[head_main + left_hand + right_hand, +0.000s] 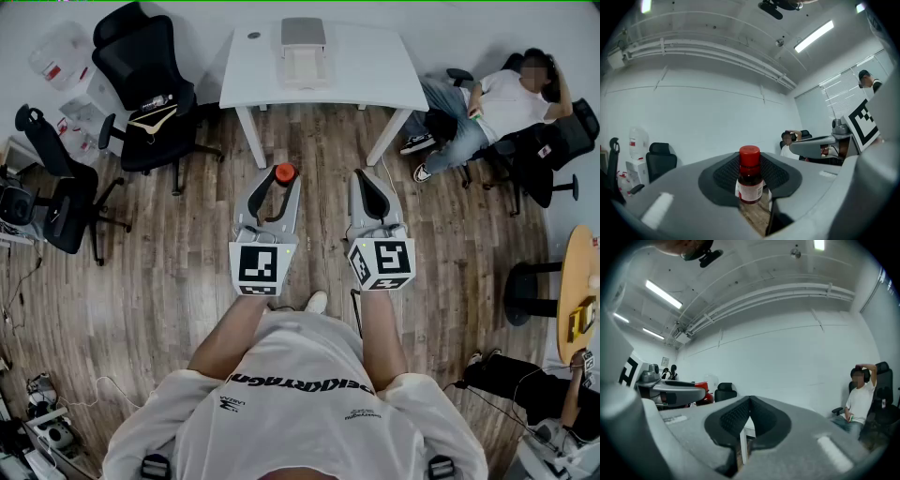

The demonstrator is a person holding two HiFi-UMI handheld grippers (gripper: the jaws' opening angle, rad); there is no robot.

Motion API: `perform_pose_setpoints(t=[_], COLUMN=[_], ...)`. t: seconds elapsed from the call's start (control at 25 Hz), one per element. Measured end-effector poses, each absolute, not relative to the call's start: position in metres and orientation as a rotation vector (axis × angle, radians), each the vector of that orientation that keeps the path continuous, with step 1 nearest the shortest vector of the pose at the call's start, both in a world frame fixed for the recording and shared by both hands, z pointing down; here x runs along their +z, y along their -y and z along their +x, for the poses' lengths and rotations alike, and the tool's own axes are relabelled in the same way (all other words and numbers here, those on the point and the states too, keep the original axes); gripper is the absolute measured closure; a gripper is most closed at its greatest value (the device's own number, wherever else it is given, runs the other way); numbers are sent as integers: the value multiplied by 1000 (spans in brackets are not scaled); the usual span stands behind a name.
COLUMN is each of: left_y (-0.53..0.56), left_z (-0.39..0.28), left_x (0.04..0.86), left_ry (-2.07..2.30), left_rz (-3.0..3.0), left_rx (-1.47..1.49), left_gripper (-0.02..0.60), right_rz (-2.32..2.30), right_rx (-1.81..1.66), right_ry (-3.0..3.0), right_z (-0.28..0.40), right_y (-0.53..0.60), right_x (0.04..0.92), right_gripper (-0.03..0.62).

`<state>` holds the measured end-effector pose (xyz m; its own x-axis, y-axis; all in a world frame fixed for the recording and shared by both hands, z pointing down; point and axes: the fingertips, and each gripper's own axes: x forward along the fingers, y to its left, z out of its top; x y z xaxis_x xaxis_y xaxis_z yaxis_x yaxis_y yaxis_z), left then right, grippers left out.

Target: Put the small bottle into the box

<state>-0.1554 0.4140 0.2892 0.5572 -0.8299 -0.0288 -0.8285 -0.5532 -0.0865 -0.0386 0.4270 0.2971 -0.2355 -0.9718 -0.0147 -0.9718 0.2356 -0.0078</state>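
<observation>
One claw works: your left claw [280, 184] grips the small bottle [750, 176], so carry it upright to the box [304, 58] at the far edge of the tabletop [380, 75]; your right claw [372, 184] is clenched, empty.

Wood-grain floor [169, 272], smooth white table [375, 66], glossy small bottle [750, 183] w/ red plastic cap [749, 157]

Held out level and side by side, the left tongs [278, 187] gripped the small bottle [284, 173] upright, and the right tongs [368, 180] were pressed together, empty.
</observation>
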Motion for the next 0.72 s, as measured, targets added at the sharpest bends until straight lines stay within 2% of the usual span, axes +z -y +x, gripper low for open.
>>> perform_pose_setpoints(t=[0.72], left_y=[-426], left_z=[-98], left_x=[292], left_ry=[-1501], left_rz=[-2635], left_rx=[-10], left_gripper=[445], right_rz=[-1834], right_rx=[49], right_ry=[-2508], right_z=[18], right_y=[-436], right_x=[297], right_gripper=[595])
